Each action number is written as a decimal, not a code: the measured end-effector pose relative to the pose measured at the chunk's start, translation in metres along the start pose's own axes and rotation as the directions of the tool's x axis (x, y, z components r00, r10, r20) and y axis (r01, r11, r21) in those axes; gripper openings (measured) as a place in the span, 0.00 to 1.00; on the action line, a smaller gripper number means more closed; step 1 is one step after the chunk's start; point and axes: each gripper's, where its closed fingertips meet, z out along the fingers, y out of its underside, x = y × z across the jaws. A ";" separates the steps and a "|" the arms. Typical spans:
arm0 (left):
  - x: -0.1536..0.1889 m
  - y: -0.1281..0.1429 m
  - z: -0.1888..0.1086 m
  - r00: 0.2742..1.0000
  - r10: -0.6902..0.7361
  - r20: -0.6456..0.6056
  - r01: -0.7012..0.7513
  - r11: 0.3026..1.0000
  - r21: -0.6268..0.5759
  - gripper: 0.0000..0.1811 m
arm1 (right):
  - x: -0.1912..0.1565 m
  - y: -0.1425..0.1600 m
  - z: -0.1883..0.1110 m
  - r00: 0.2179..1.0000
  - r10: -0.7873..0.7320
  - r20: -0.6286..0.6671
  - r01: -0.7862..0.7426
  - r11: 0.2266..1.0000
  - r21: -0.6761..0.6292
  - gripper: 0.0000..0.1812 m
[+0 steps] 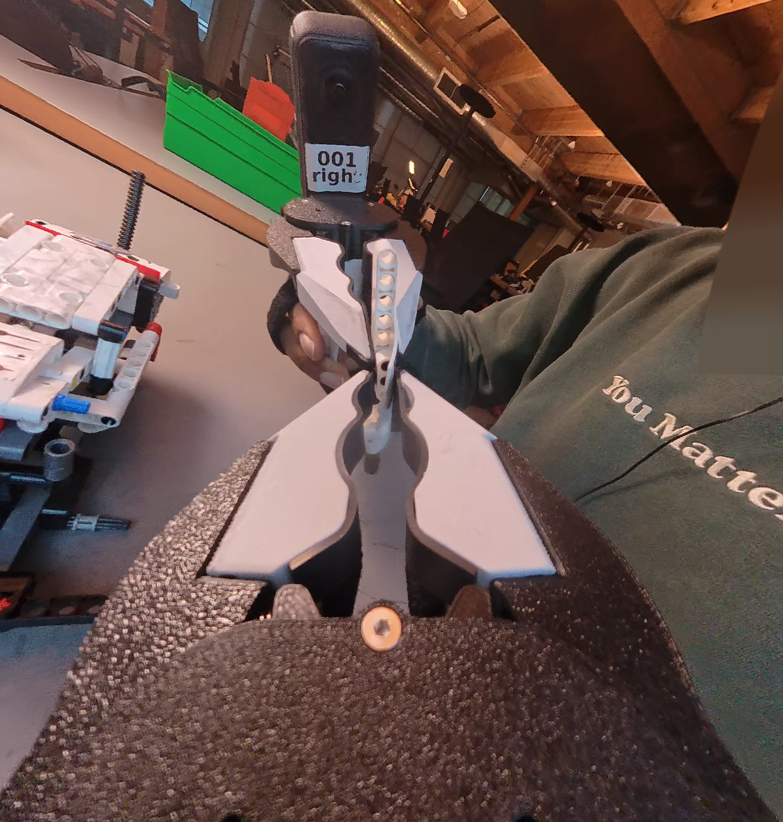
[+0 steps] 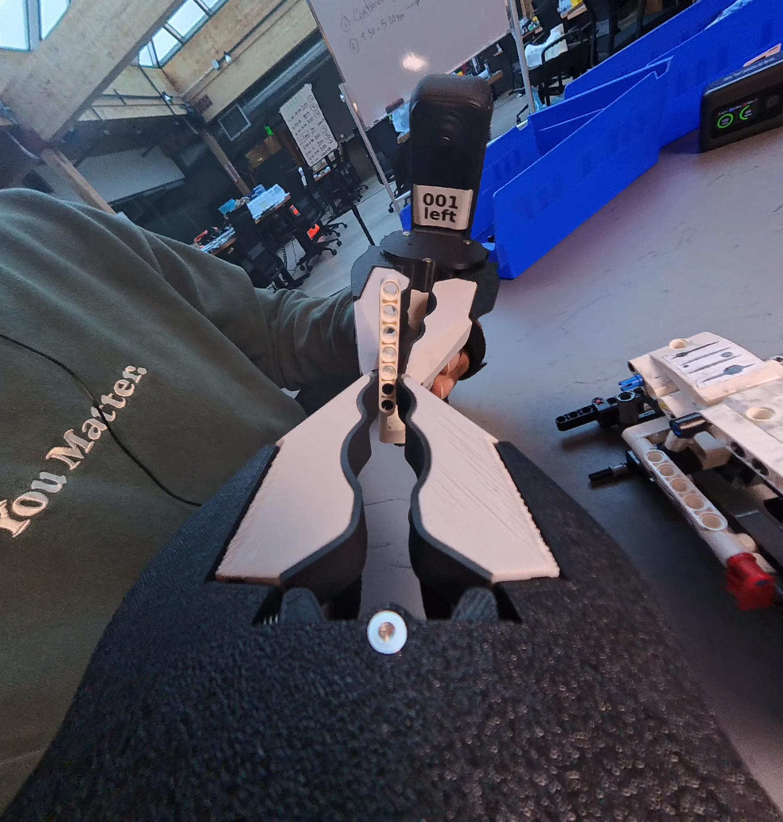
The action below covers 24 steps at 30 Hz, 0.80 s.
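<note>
both grippers gripping white beam

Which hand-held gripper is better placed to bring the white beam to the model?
Right, marginally. Both pinch the white beam, but it sits straight in the right hand-held gripper, skewed in the left hand-held gripper; the model lies beside both.

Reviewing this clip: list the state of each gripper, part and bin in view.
left gripper: shut on white beam.
right gripper: shut on white beam.
white beam: held in the air between both grippers, off the table.
brick-built vehicle: resting on table, partly built.
green bin: on table, tilted.
</note>
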 end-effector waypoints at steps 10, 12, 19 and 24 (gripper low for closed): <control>-0.003 -0.018 -0.007 0.998 0.020 0.055 -0.026 0.994 0.107 0.03 | 0.005 -0.015 -0.003 0.999 0.037 -0.011 -0.036 0.996 0.087 0.03; -0.004 -0.023 -0.007 0.997 0.017 0.069 -0.027 0.990 0.136 0.03 | 0.007 -0.018 -0.005 0.999 0.044 -0.011 -0.042 0.994 0.105 0.03; -0.007 -0.067 -0.044 0.997 -0.030 0.066 0.003 0.926 0.378 0.03 | 0.019 -0.027 -0.027 0.997 0.063 -0.046 -0.054 0.983 0.177 0.03; -0.008 -0.057 -0.044 0.986 0.046 0.159 -0.087 0.961 0.263 0.03 | 0.008 -0.032 -0.006 0.999 -0.035 -0.034 0.040 0.986 0.165 0.04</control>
